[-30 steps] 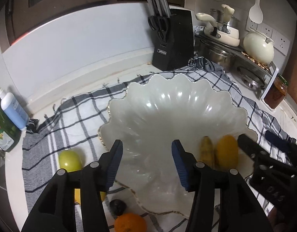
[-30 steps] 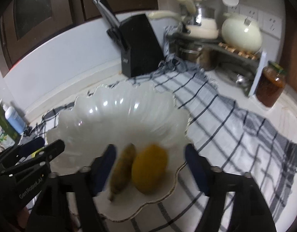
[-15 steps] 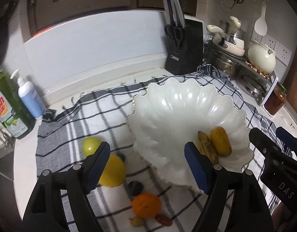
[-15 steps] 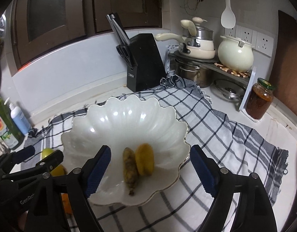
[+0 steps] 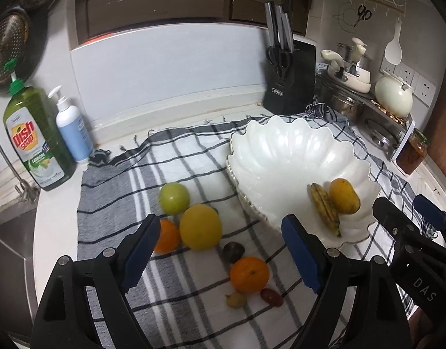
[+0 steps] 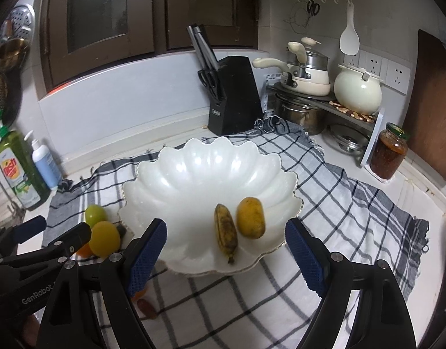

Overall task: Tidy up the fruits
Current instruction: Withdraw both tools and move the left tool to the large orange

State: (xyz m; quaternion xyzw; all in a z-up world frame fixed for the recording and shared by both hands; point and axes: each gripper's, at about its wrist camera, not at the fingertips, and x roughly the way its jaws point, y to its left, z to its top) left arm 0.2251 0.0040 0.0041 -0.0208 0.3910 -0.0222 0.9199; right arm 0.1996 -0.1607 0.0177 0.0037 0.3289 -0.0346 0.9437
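Note:
A white scalloped bowl (image 5: pixel 281 151) (image 6: pixel 199 168) stands on a checked cloth. In it lie a spotted banana (image 5: pixel 324 208) (image 6: pixel 226 232) and a mango (image 5: pixel 343 196) (image 6: pixel 250 218), side by side. Left of the bowl, on the cloth, are a green apple (image 5: pixel 174 197), a large yellow fruit (image 5: pixel 200 226), two oranges (image 5: pixel 249 273) (image 5: pixel 167 237), a dark fruit (image 5: pixel 233 251) and two small fruits. My left gripper (image 5: pixel 220 224) hovers above this loose fruit, its jaws opening and gripping nothing. My right gripper (image 6: pixel 226 226) is open and empty in front of the bowl.
A dish soap bottle (image 5: pixel 34 139) and a pump bottle (image 5: pixel 71 128) stand at the far left by the sink. A knife block (image 5: pixel 290 81) is behind the bowl. Pots on a rack (image 6: pixel 307 107) and a jar (image 6: pixel 387 154) fill the right corner.
Both grippers have drawn back from the bowl and risen a little. The left jaws have spread wider. More of the loose fruit on the cloth has come into view.

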